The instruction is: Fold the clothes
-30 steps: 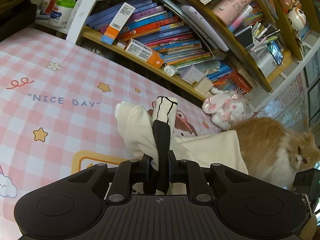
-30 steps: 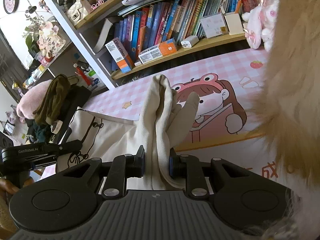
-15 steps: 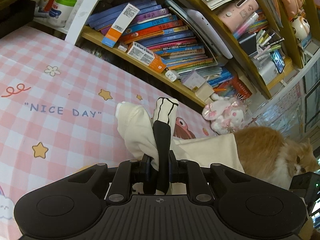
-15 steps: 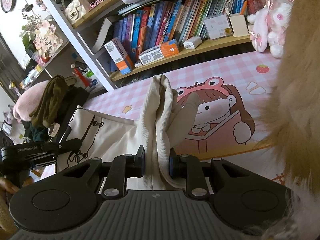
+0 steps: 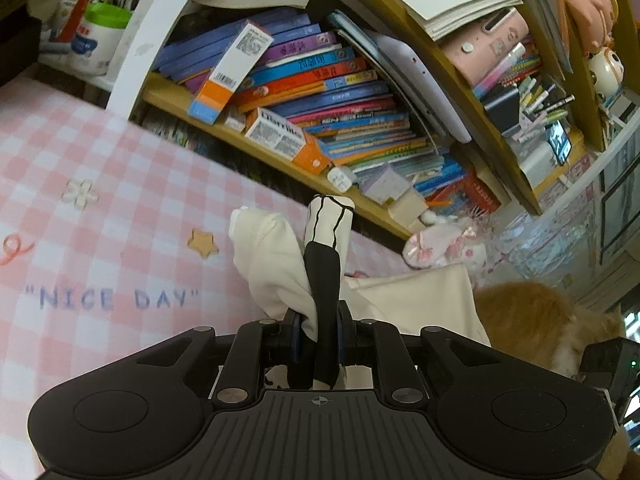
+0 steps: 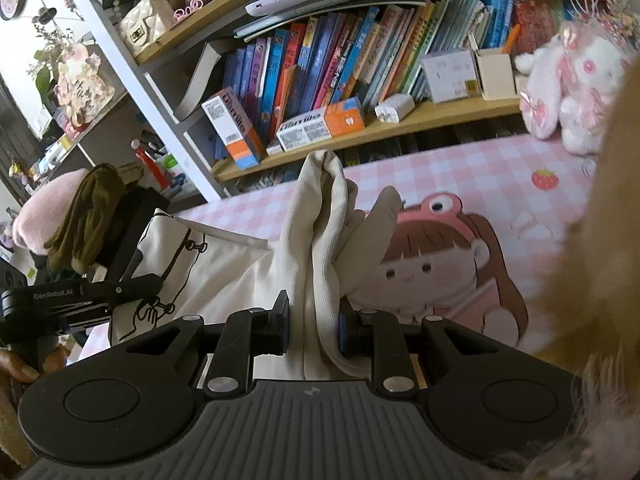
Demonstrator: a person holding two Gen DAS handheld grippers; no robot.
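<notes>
Left of the left gripper [image 5: 318, 334] a cup [image 5: 98, 36] of pens stands on a shelf. That gripper is clamped on a bunched cream garment [image 5: 276, 264] with black print; pink checked bedding [image 5: 104, 200] lies open to its left, a ginger cat [image 5: 536, 320] close on its right. The right gripper [image 6: 313, 326] pinches the garment's ribbed fold, with book-filled shelves [image 6: 360, 136] ahead and cat fur crowding its right.

A wooden bookshelf [image 6: 400, 120] crammed with books [image 5: 320, 92] stands behind the pink-checked surface [image 5: 100, 200] — perhaps a bed.
</notes>
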